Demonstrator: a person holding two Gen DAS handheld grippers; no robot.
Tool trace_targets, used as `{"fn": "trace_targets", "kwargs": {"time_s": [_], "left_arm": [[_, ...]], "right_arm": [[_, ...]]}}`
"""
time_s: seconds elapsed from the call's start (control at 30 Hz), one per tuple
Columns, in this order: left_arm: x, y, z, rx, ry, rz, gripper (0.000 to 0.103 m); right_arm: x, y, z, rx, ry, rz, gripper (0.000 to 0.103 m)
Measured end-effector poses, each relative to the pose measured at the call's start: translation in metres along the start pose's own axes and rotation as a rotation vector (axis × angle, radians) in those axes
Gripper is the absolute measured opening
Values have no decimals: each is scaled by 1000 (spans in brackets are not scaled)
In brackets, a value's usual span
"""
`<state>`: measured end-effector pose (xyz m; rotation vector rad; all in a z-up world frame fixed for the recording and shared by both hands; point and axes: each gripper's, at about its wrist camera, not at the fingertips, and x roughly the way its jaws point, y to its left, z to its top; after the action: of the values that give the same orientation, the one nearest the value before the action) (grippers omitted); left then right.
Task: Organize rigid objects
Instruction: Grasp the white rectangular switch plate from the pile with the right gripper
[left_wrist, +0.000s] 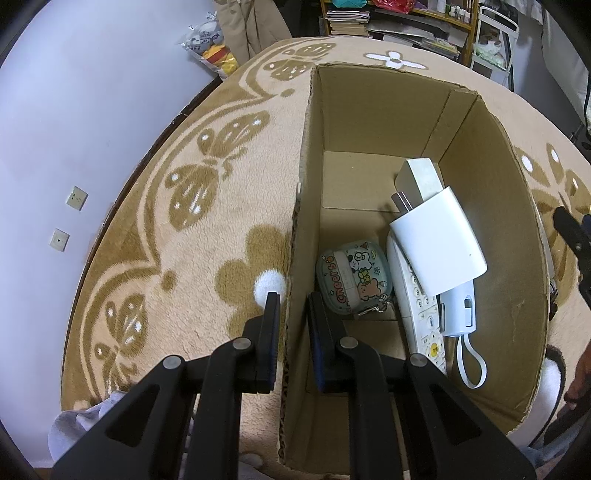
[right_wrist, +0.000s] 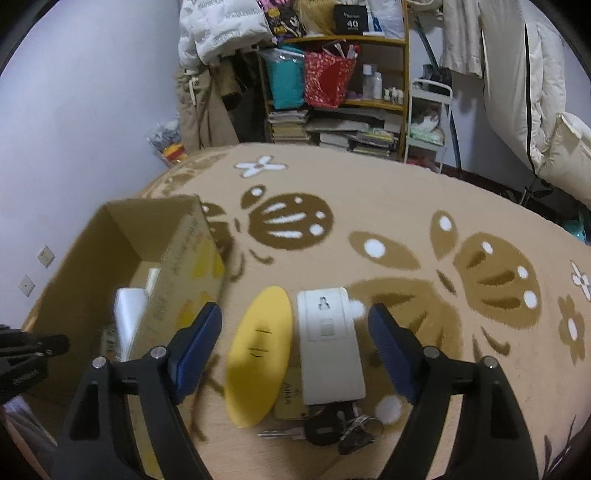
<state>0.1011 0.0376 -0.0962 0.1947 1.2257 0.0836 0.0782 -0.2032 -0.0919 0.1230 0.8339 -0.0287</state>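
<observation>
**Cardboard wall clamped, right jaws wide over the blanket**

Brown cardboard box (left_wrist: 480, 206) sits on a beige butterfly-patterned blanket (left_wrist: 207, 229). The left gripper (left_wrist: 291, 306) straddles the box's left wall, one finger outside and one inside, jaws pinching the cardboard. Inside lie a round cartoon-printed case (left_wrist: 352, 282), a white remote control (left_wrist: 413, 306), a white power bank (left_wrist: 439, 240) resting over it, and a white charger (left_wrist: 419, 177) at the back. The right gripper (right_wrist: 295, 325) hangs with jaws spread wide above a yellow oval piece (right_wrist: 258, 354) and a white key fob (right_wrist: 328, 343) lying side by side just right of the box; a key bunch (right_wrist: 340, 430) lies below them.
</observation>
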Motion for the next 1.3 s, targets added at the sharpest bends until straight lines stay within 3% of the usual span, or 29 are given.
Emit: {"fn": "trace_targets", "kwargs": {"time_s": [0.43, 0.7, 0.97, 1.2, 1.3], "left_arm": [[0, -2, 0, 1, 3, 3, 15], [0, -2, 0, 3, 2, 4, 15], [0, -3, 0, 2, 2, 4, 15], [0, -4, 0, 5, 2, 8, 15], [0, -4, 0, 9, 1, 13, 15]], "right_arm": [[42, -31, -12, 83, 99, -25, 86], [59, -29, -19, 62, 158, -20, 85], [69, -29, -27, 62, 197, -43, 72], [71, -30, -29, 41, 213, -71, 54], [68, -30, -30, 38, 209, -76, 52]]}}
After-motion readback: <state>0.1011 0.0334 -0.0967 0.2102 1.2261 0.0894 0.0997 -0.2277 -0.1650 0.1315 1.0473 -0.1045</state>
